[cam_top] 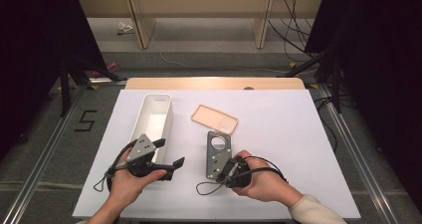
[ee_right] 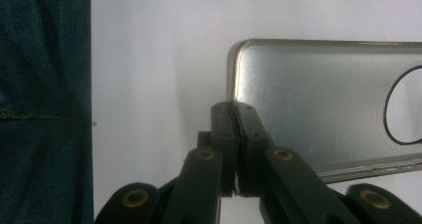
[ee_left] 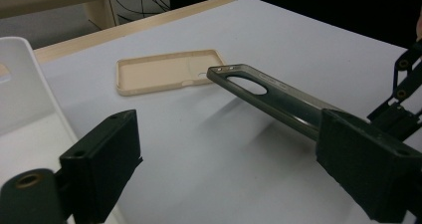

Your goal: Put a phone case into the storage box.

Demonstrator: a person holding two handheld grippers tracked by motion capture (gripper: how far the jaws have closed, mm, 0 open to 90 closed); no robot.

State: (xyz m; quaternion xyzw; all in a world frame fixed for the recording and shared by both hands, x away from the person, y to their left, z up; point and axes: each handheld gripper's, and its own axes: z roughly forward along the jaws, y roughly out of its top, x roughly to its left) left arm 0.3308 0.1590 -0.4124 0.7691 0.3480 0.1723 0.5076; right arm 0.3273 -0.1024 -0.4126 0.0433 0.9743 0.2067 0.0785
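Your right hand-held gripper point(cam_top: 226, 170) is clamped tight on the near edge of the grey metal phone frame point(cam_top: 218, 153), holding it raised at a slant above the white counter point(cam_top: 278, 134), probably so the free end with the round camera hole is offered to the other hand. Your left hand-held gripper point(cam_top: 166, 154) hangs with its jaws wide apart and nothing between them, just off the white bin point(cam_top: 154, 117), its hand tilted toward the frame. The beige phone case point(cam_top: 214, 118) lies flat beyond, well placed to receive it.
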